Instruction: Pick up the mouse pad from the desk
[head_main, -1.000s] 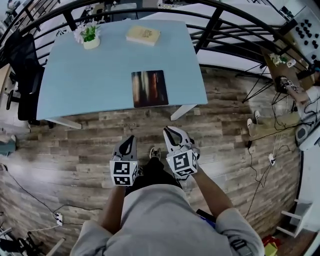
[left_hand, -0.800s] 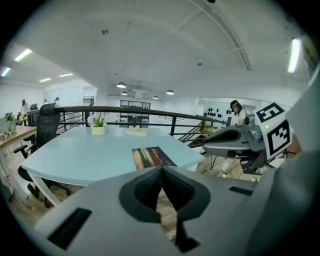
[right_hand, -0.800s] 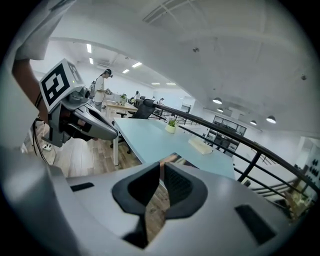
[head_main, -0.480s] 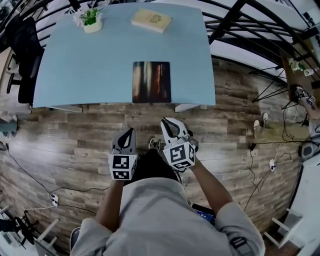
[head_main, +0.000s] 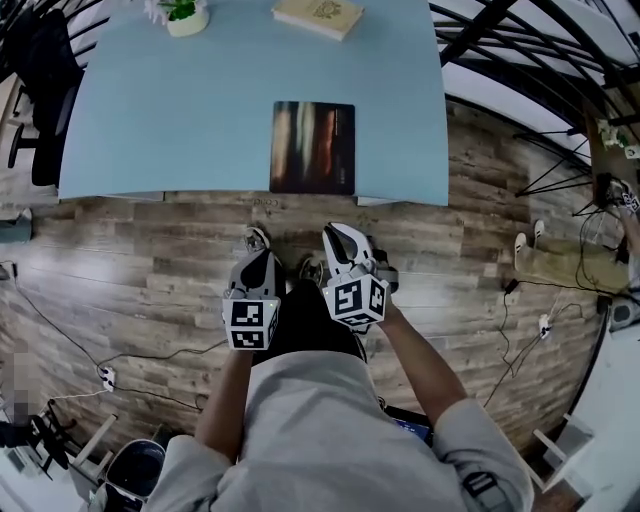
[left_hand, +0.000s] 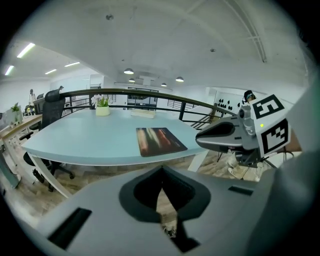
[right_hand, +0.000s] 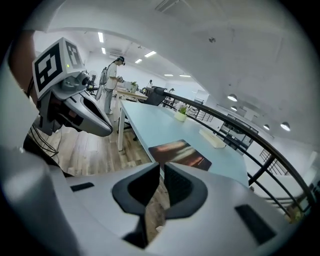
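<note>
A dark mouse pad (head_main: 313, 147) with reddish streaks lies flat near the front edge of the light blue desk (head_main: 170, 120). It also shows in the left gripper view as the mouse pad (left_hand: 160, 141) and in the right gripper view as the mouse pad (right_hand: 180, 152). My left gripper (head_main: 262, 260) is held over the wooden floor, short of the desk, with its jaws together and nothing in them. My right gripper (head_main: 340, 233) hovers beside it, a little nearer the desk edge, also shut and empty. Both point toward the pad.
A potted plant (head_main: 184, 12) and a pale book (head_main: 318, 12) sit at the desk's far side. A black office chair (head_main: 45, 70) stands at the left end. Dark railings (head_main: 520, 60) run behind and to the right. Cables (head_main: 130, 365) trail over the floor.
The desk and pad have come nearer and lower in the head view as the person steps forward. Both grippers stay shut, held in front of the body.
</note>
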